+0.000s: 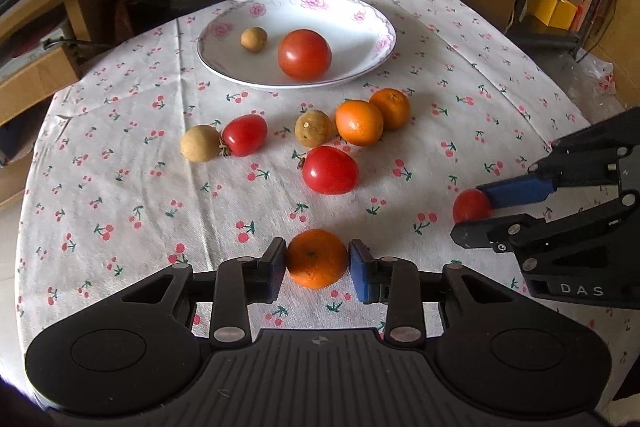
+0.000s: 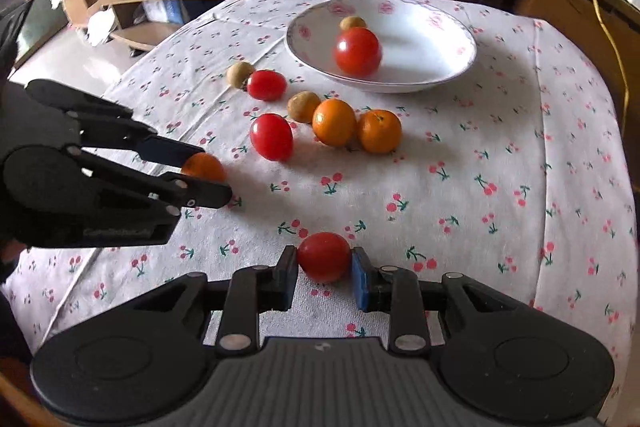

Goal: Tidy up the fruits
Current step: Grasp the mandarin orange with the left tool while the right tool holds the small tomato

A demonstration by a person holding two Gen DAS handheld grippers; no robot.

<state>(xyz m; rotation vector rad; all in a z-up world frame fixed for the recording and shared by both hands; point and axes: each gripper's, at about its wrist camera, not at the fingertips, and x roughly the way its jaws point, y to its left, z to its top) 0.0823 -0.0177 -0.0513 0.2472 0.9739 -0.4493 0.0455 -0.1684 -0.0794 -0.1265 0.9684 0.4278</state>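
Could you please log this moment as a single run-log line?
left gripper: shut on orange | right gripper: shut on tomato | plate: one tomato, one brown fruit | cloth: six fruits loose

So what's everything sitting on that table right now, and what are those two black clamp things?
Plate: one, white with pink flowers, far side of the table.
Tomatoes: two red on the cloth, one on the plate, one in the right clamp.
Oranges: two touching, mid-table, one in the left clamp.
Brown fruits: two on the cloth, one on the plate.
Tablecloth: one, white, cherry print.
Left gripper: black, blue pads, near edge.
Right gripper: same.
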